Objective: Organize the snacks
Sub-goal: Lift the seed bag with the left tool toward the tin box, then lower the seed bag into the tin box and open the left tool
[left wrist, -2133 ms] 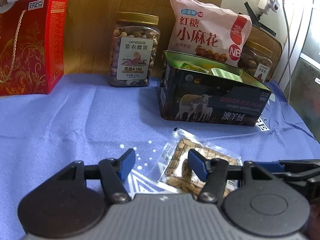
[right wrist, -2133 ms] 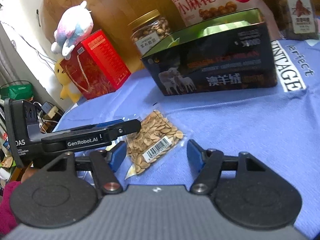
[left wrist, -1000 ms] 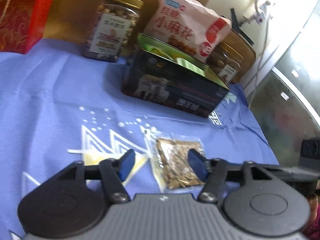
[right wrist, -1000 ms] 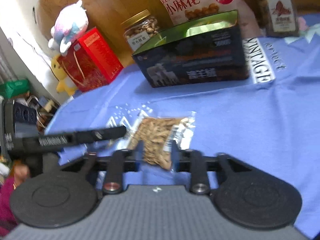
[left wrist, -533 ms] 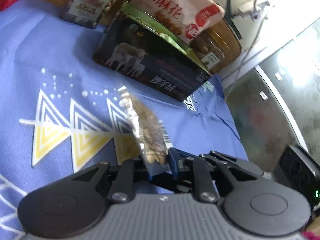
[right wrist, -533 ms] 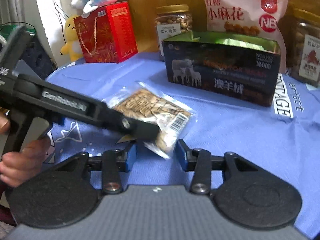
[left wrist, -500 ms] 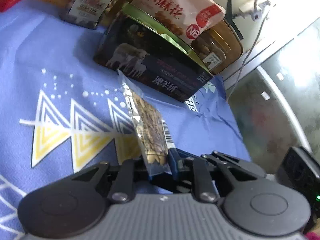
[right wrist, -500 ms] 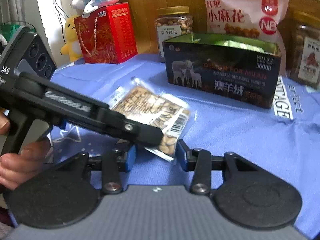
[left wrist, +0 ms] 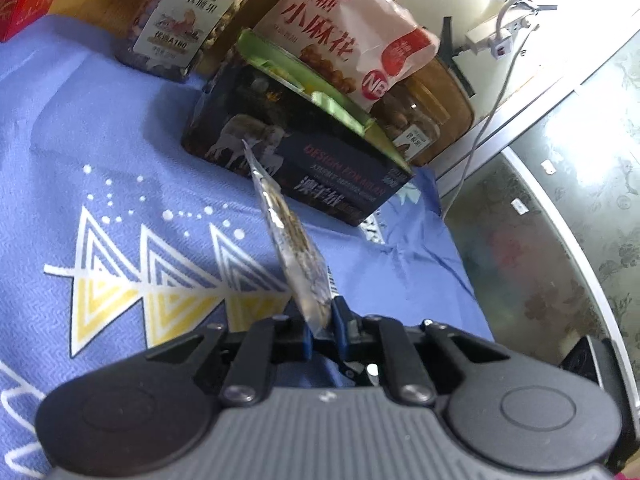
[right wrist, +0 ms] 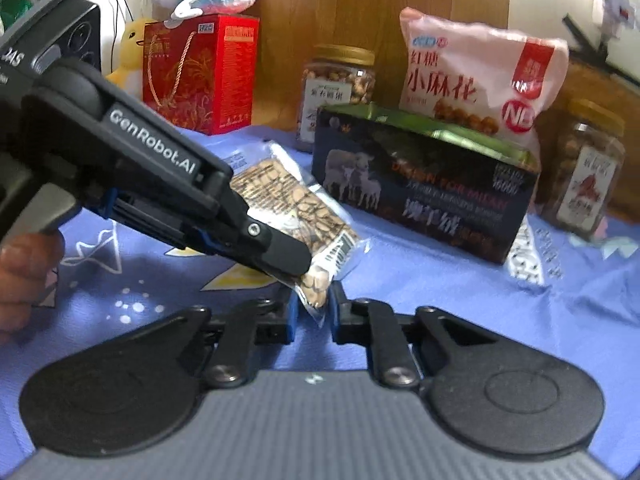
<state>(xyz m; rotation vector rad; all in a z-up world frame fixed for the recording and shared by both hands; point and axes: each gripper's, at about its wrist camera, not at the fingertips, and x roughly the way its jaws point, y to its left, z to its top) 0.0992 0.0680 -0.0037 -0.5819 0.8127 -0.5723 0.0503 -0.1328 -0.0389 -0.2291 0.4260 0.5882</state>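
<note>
1. Right wrist view: the blue cloth-covered surface (right wrist: 440,292) carries the open dark gift box (right wrist: 420,200), with the pink fried-twist bag (right wrist: 480,80), two nut jars and a red carton crowded behind it. Open room lies only in front of the box and over its top.
2. The box's near rim is the edge to clear; the seed packet (right wrist: 296,208), held in the air in front of it, could catch there if carried low.
3. The left tool (left wrist: 320,326) is pressed together on the packet's lower end, gripping it edge-on. The clear film looks slick, so the packet may slip or swing.
4. The right tool (right wrist: 312,316) has its tips narrowly parted around the packet's bottom corner; whether they pinch it I cannot tell. Pulling apart could tear the seal.
</note>
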